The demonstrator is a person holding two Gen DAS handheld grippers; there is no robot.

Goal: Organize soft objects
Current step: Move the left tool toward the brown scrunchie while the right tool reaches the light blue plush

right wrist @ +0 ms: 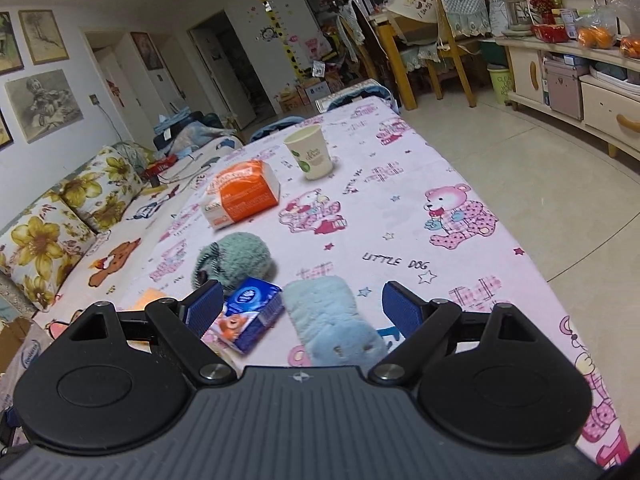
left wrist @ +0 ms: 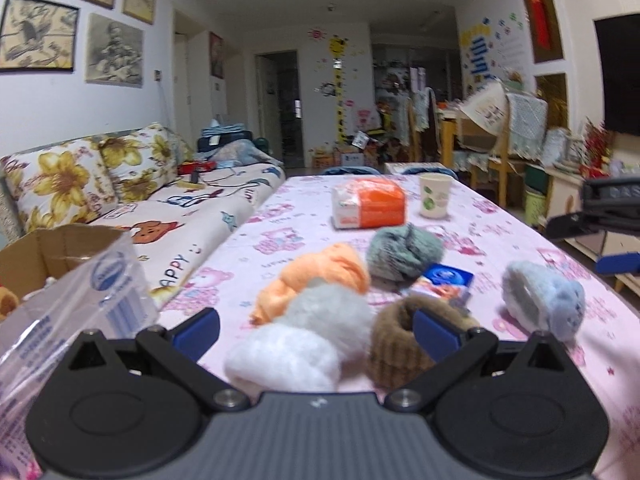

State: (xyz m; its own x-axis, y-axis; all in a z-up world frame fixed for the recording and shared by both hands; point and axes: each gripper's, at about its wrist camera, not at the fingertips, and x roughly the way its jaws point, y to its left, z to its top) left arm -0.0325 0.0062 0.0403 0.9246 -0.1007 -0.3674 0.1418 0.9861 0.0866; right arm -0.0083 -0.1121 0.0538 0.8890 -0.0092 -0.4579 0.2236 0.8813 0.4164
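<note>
Several rolled soft socks lie on the pink cartoon tablecloth (left wrist: 500,232). In the left wrist view a white one (left wrist: 280,356), a grey one (left wrist: 332,308), an orange one (left wrist: 316,276), a brown one (left wrist: 396,340), a teal fuzzy one (left wrist: 404,252) and a light blue one (left wrist: 544,300) show. My left gripper (left wrist: 316,330) is open and empty, just above the white, grey and brown socks. My right gripper (right wrist: 302,306) is open and empty over the light blue sock (right wrist: 332,320); the teal sock (right wrist: 234,258) lies beyond it. The right gripper also shows at the right edge of the left wrist view (left wrist: 600,232).
A small blue tissue pack (right wrist: 248,316) lies beside the light blue sock. An orange tissue pack (right wrist: 242,194) and a paper cup (right wrist: 310,152) stand farther back. A plastic bag (left wrist: 64,320) and a cardboard box (left wrist: 48,256) sit at the left, next to the sofa (left wrist: 168,200).
</note>
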